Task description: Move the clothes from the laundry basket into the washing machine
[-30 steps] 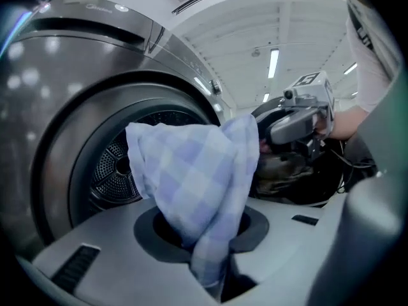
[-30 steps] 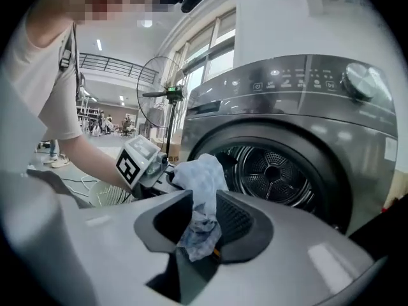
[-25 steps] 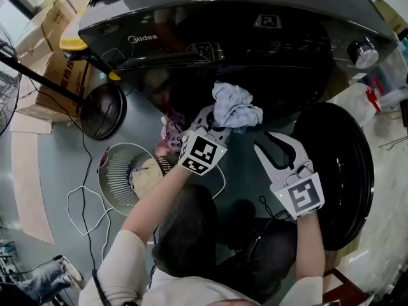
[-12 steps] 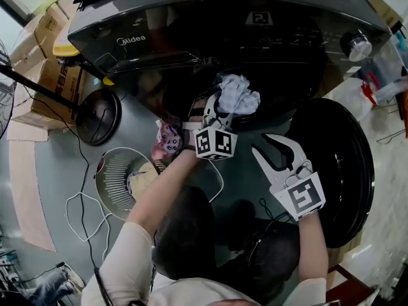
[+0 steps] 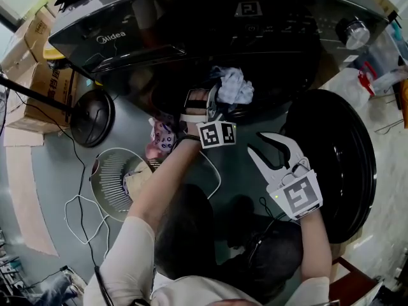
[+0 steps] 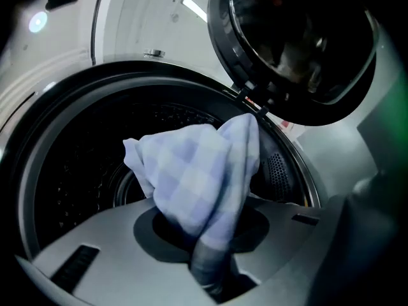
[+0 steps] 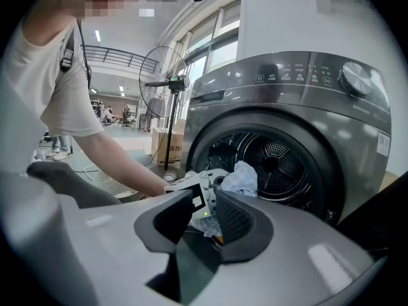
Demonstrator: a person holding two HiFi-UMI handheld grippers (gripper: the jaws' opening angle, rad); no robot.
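Observation:
My left gripper is shut on a light blue checked cloth, held at the mouth of the grey washing machine. In the left gripper view the cloth rises from the pinched jaws in front of the dark drum. The right gripper hangs lower right, beside the open round door, jaws a little apart and empty. The right gripper view shows those jaws with the cloth beyond them. The white laundry basket sits on the floor at the left, clothes inside.
A pink garment lies over the basket's rim near my left forearm. A fan's round black base and pole stand left of the machine. Cardboard boxes are at the far left. A white cable loops on the floor.
The left gripper has carried the cloth up and in towards the drum opening and has rolled over. The right gripper has stayed where it was.

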